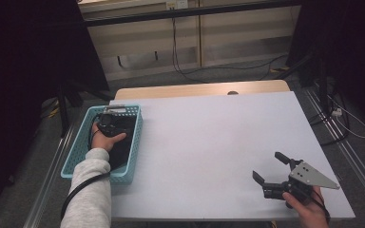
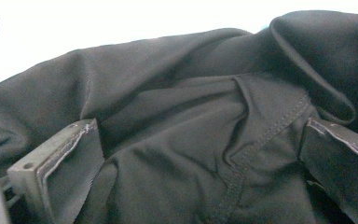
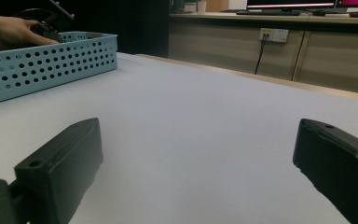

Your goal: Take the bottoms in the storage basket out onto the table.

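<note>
The black garment [image 2: 177, 140] lies inside the blue basket [image 1: 76, 156]; soft, limp, light, so pinch a raised fold; left claw [image 2: 200, 154] spread over it; right claw [image 1: 272, 167] apart, empty, well off the basket.

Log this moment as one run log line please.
left gripper: open, jaws astride black cloth in blue basket | right gripper: open, idle above white table
</note>
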`<state>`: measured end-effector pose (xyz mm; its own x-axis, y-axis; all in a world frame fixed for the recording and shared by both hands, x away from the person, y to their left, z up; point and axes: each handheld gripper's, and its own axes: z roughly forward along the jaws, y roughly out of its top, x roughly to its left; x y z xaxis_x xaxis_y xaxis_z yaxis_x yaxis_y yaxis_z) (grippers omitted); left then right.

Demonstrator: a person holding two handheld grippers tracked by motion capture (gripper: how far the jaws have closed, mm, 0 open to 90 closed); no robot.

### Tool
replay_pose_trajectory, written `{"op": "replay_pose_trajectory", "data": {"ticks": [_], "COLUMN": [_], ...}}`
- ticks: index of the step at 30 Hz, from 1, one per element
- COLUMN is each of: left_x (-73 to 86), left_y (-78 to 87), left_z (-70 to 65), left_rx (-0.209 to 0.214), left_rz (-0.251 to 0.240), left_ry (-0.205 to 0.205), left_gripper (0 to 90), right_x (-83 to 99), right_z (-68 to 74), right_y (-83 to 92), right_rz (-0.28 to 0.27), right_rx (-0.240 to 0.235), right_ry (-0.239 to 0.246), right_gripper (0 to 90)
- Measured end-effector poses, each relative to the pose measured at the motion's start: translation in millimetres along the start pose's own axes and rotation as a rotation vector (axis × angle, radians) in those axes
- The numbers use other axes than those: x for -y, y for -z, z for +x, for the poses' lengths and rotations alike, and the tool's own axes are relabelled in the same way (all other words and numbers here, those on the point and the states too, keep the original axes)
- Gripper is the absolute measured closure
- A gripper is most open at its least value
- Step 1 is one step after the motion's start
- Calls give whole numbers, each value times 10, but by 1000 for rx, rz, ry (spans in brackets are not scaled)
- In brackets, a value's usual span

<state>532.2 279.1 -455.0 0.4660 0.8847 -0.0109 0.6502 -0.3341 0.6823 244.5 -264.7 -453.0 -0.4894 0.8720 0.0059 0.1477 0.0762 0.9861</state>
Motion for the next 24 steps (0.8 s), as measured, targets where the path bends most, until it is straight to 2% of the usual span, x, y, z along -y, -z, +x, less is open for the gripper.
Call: {"op": "replay_pose_trajectory", "data": {"ticks": [2, 7, 12, 15, 17, 19, 21, 24], "left_x": [4, 35, 20, 24, 28, 25, 23, 10], "left_y": [-9, -16, -24, -27, -9, 23, 31, 50], "left_z": [-1, -17, -75, -97, -110, -149, -160, -189], "left_rx": [3, -1, -23, -28, -31, -36, -39, -40], "left_rz": [-1, -29, -5, -8, -7, -4, -3, 8], "left_ry": [-1, 29, 34, 38, 44, 56, 58, 66], "left_gripper": [0, 0, 0, 1, 27, 99, 125, 214], "right_x": [2, 3, 0, 1, 1, 4, 5, -5], "right_z": [2, 14, 9, 3, 3, 5, 3, 6], "right_y": [-2, -12, -11, -12, -14, -18, -18, -16], "right_rz": [3, 9, 10, 10, 9, 10, 11, 10], "right_rx": [1, -5, -4, -2, -2, -6, -6, -5], "right_ry": [-3, -1, -4, -4, -3, -3, -1, -1], "right_gripper": [3, 3, 4, 4, 4, 4, 4, 4]}}
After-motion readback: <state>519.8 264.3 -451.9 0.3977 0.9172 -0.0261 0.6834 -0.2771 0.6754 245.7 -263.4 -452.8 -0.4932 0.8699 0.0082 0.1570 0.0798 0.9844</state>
